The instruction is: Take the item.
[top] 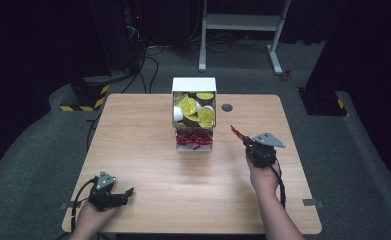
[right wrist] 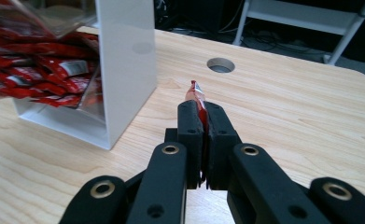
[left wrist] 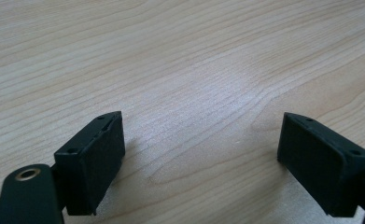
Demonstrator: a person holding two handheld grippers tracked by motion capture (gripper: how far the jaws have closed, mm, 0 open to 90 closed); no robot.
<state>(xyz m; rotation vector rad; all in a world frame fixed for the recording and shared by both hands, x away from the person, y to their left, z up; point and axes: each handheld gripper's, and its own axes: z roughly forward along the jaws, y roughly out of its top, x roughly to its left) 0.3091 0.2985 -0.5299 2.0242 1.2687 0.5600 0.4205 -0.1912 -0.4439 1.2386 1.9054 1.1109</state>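
Observation:
A white two-tier dispenser box [top: 193,86] stands at the table's far middle, with yellow-lidded cups [top: 188,105] in its upper part and red sachets [top: 194,139] in its lower tray. My right gripper [top: 244,139] hovers to the right of the box, shut on one red sachet [top: 237,133] that sticks out past its jaws. In the right gripper view the red sachet [right wrist: 197,96] is pinched edge-on, with the white box [right wrist: 126,56] to the left. My left gripper [top: 128,192] rests near the table's front left, open; its fingers [left wrist: 96,156] hold nothing over bare wood.
A round cable hole [top: 227,107] lies in the table [top: 148,150] just right of the box. A white desk frame [top: 243,22] stands on the floor beyond the table. Black equipment with yellow-striped bases sits at the far left and right.

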